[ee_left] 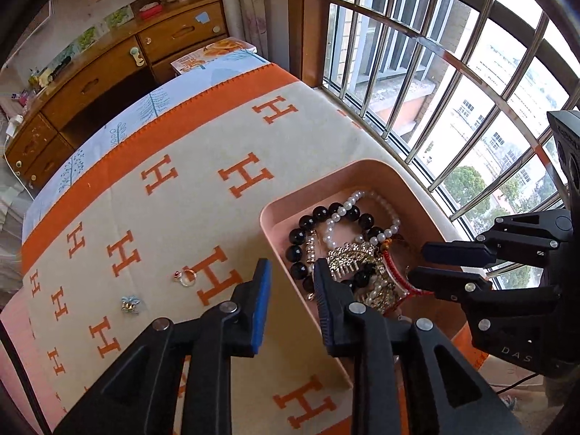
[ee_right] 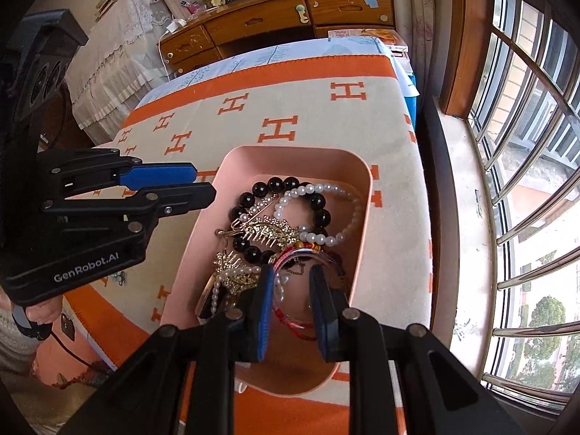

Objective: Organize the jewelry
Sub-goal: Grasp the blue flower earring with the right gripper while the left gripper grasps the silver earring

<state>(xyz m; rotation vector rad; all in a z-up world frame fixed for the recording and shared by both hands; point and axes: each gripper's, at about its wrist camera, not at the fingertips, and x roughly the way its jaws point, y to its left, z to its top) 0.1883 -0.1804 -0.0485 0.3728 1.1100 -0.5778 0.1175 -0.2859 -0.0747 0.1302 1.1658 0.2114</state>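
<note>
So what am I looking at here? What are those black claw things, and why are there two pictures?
Those claws are two-finger grippers a person holds, one in each hand; there is no robot arm. Each carries a camera looking along its fingers, hence two pictures of one scene.

In the left wrist view, the left gripper hangs open over the near edge of a pink tray, holding nothing. The right gripper reaches in from the side.

In the right wrist view, the right gripper is open above the tray, its fingers either side of a red bangle, not clamped.

The tray holds a black bead bracelet, a pearl strand and gold hair combs. On the orange-patterned blanket lie a ring and a small blue ornament.
</note>
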